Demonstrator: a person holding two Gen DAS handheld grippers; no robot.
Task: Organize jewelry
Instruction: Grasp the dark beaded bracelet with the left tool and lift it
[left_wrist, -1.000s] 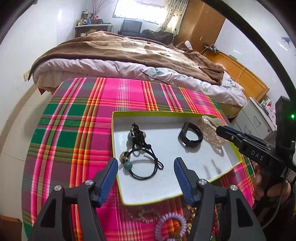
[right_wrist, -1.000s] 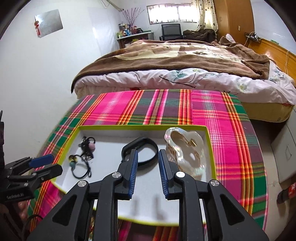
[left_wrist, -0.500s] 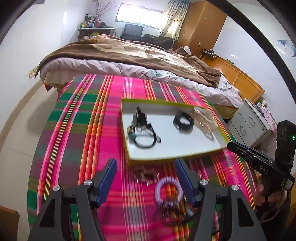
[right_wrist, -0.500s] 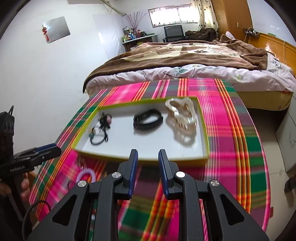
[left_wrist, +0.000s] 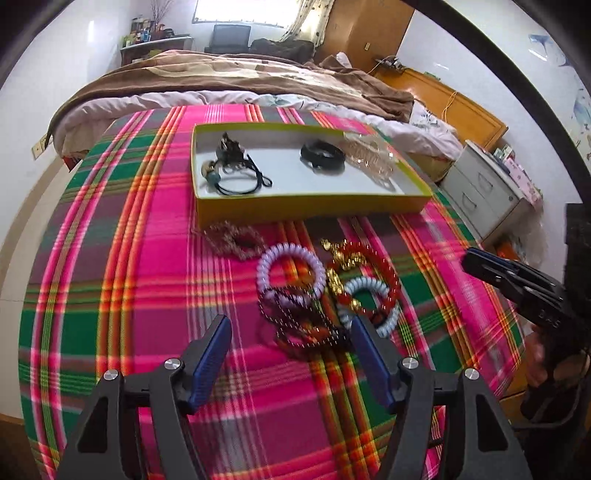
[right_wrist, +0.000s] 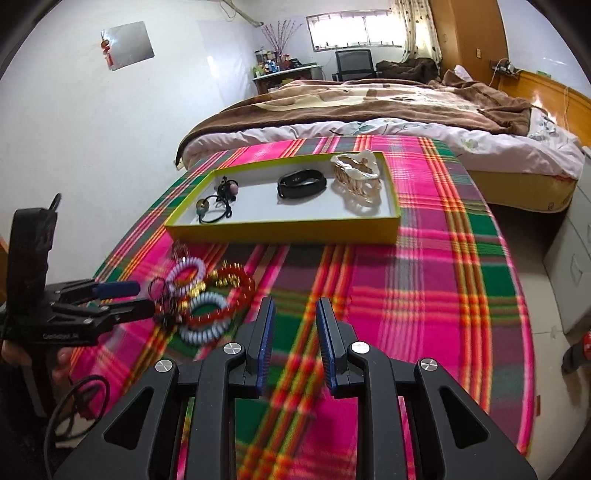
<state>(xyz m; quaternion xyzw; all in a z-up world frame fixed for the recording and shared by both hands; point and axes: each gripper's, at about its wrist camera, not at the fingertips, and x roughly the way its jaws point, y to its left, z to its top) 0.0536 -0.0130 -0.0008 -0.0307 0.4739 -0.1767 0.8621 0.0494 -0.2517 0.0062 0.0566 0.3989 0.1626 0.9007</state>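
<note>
The left claw (left_wrist: 290, 354) stands wide with nothing between its blue pads, hanging over the plaid-covered desk (left_wrist: 110, 258). Just ahead of it and a little to its right lies the heap of loose jewelry (left_wrist: 321, 291) that is yet to be sorted: a lilac coil band (left_wrist: 288, 273), a pale blue coil band (left_wrist: 369, 306), a red bead bracelet (left_wrist: 373, 266) with gold bits, a dark bead chain (left_wrist: 295, 332) and, further ahead, a dull pinkish bead bracelet (left_wrist: 234, 240). Beyond the heap, well ahead of this claw, sits the yellow-green tray (left_wrist: 310, 206), which already holds three things: black hair ties with beads (left_wrist: 229, 170) at its left end, a black band (left_wrist: 321, 155) in the middle and a pale golden hair clip (left_wrist: 369, 155) at its right end. So I judge the job roughly a third to a half done, with the whole heap left to move. The right claw (right_wrist: 295, 343) is narrow, its pads close together with only desk cloth showing through the gap, so it carries nothing; the heap lies off to its left, just by the left claw's tips, and the tray lies ahead of it. The next pick looks likeliest to fall to the left claw, and the tangled bands may drag their neighbours along.
</note>
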